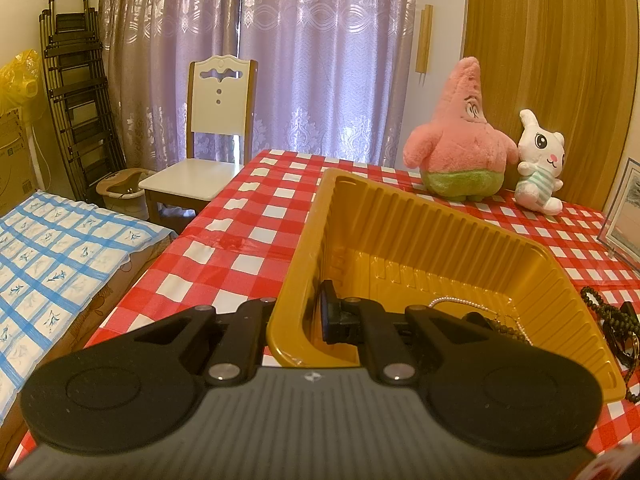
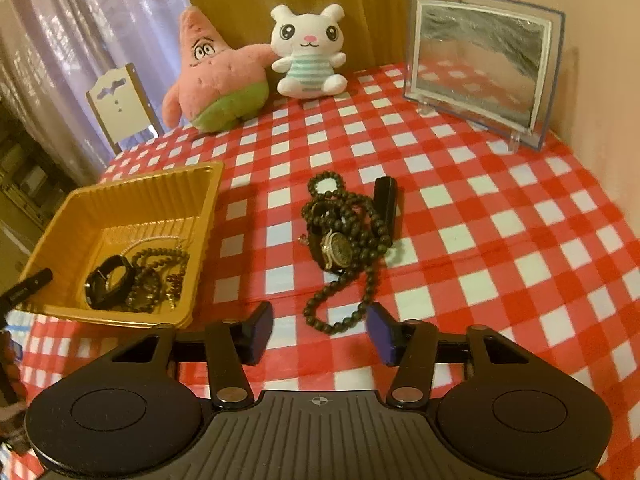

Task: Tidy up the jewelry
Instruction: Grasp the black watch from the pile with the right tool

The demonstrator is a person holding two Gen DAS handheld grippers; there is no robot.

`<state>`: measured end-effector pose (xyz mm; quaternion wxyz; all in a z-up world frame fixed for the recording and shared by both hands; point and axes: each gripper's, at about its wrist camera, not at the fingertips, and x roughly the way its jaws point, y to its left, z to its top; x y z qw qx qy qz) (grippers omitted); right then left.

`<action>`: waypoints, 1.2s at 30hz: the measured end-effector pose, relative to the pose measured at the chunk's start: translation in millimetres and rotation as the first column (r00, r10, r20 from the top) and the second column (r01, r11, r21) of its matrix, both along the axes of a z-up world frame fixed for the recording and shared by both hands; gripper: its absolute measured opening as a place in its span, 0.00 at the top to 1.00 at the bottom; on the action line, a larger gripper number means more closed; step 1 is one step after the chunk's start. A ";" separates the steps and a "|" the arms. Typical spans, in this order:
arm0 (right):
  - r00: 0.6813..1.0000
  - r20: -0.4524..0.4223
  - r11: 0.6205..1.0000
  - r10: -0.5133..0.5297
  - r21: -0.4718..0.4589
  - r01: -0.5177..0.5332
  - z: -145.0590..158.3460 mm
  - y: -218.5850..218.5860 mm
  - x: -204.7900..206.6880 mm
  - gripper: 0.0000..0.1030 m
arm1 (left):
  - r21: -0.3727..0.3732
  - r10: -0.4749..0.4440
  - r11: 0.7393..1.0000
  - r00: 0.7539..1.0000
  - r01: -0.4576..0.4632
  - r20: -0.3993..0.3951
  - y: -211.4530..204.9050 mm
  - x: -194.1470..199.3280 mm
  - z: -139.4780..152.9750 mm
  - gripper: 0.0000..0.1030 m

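**Gold tray pinched at one wall, beads and watch waiting on the checked cloth**

The left hand-held gripper point(image 1: 308, 320) is clamped on the near left wall of the gold plastic tray point(image 1: 440, 216): one finger sits inside the tray, the other outside it, with the ribbed wall between them. In the tray lie a black-strapped watch point(image 2: 110, 286), a coil of dark beads point(image 2: 150, 280) and a thin pearl-like chain point(image 1: 456, 302), all bunched toward one end.

The right hand-held gripper point(image 2: 318, 334) hovers low over the worktop point(image 2: 500, 240) with its blue-padded fingers point(image 2: 260, 334) apart and nothing between them. Just ahead of it, to the right of the tray and apart from it, a long strand of dark wooden beads point(image 2: 352, 240) lies tangled around a wristwatch point(image 2: 336, 250) with a round metal face; the strand's lowest loop reaches nearly to the open fingers. A small black oblong object point(image 2: 386, 200) lies touching the far side of this heap.

At the back of the red-and-white checked cloth stand a pink star plush point(image 2: 216, 76) and a white bunny plush point(image 2: 306, 52), touching side by side, with a framed sand picture point(image 2: 480, 68) upright to the right. A white chair point(image 1: 208, 136) stands at the worktop's far left edge.
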<state>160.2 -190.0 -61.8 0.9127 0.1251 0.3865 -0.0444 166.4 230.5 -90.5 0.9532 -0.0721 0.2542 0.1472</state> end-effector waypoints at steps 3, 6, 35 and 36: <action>1.000 0.002 1.000 0.008 -0.023 -0.008 -4.4 -0.7 7.7 0.58 | 0.001 -0.001 1.000 1.000 0.001 0.000 -0.2 0.2 -0.3 0.92; 1.000 0.007 0.997 0.022 -0.071 -0.021 -9.3 2.1 18.1 0.59 | 0.001 -0.001 1.000 1.000 0.001 -0.001 -0.1 0.1 -0.4 0.92; 1.000 -0.012 0.958 -0.006 -0.286 0.002 -48.0 18.6 88.7 0.83 | -0.001 0.003 1.000 1.000 -0.003 -0.003 0.3 -0.6 -1.4 0.91; 1.000 -0.012 0.955 -0.004 -0.297 0.001 -49.1 19.3 89.4 0.83 | 0.000 0.003 1.000 1.000 -0.003 -0.003 0.2 -0.6 -1.4 0.91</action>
